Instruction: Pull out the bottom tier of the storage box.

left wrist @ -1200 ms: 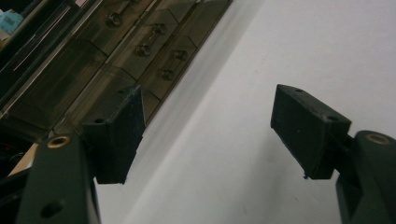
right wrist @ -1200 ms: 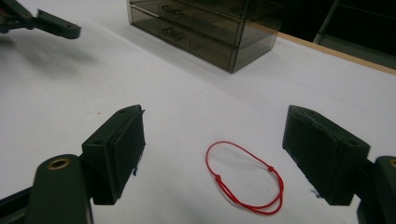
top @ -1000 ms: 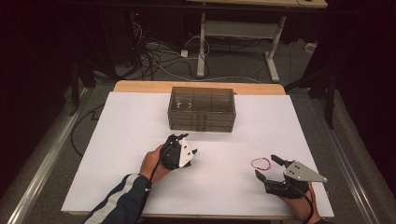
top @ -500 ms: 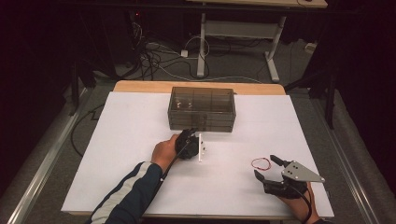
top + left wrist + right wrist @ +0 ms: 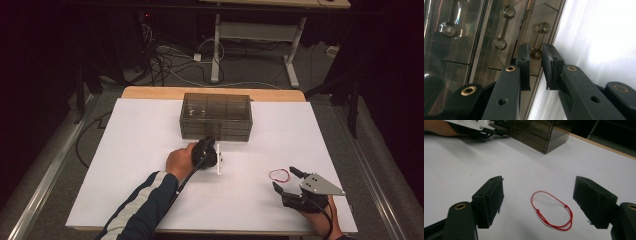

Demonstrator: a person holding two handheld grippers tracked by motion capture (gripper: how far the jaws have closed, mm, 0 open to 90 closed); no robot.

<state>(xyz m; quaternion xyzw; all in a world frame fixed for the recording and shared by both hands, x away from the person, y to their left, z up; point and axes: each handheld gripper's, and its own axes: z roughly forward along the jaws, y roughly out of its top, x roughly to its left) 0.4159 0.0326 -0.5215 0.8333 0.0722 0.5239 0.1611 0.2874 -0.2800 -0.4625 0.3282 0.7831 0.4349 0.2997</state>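
A smoky see-through drawer box (image 5: pixel 215 116) stands at the back middle of the white table sheet (image 5: pixel 125 165). My left gripper (image 5: pixel 209 141) lies on its side against the box's lower front. In the left gripper view, my left gripper (image 5: pixel 535 50) has its pads closed in on the end knob of a clear drawer handle (image 5: pixel 535 53). A red string loop (image 5: pixel 270 175) lies flat at the front right. My right gripper (image 5: pixel 283 178) stands wide open just behind it. The right gripper view shows the loop (image 5: pixel 565 206) on the sheet between the spread jaws of my right gripper (image 5: pixel 539 181).
Two more clear handles (image 5: pixel 501 27) line the box front (image 5: pixel 486 37). A wooden table edge (image 5: pixel 150 92) shows behind the sheet. Cables and a desk frame (image 5: pixel 255 35) sit on the floor beyond. The right gripper view shows the box (image 5: pixel 536 132) at its top.
My left gripper has moved forward and right to the front of the drawer box and rolled onto its side. The right gripper and the red loop have stayed put.
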